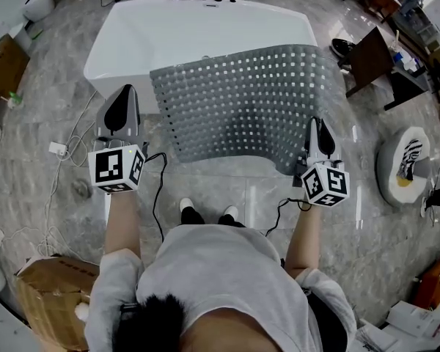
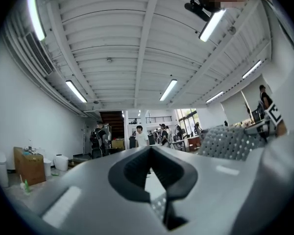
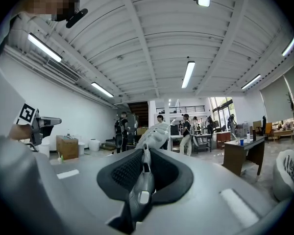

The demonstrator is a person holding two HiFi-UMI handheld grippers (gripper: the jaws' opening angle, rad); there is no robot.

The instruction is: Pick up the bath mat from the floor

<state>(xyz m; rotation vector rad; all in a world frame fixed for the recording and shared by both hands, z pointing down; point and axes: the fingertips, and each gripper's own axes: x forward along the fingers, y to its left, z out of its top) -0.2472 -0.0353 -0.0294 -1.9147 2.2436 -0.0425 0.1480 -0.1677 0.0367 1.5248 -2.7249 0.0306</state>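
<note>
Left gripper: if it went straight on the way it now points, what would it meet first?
Nothing close, it seems: the left gripper faces open room, with the bath mat off to its right. Depth is unclear.

Grey hole-dotted bath mat (image 1: 242, 101), white bathtub (image 1: 132, 39)

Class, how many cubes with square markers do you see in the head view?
2. One cube sits on the left gripper, left of the grey mat; the other on the right gripper, at the mat's lower right edge. None appears hidden.
</note>
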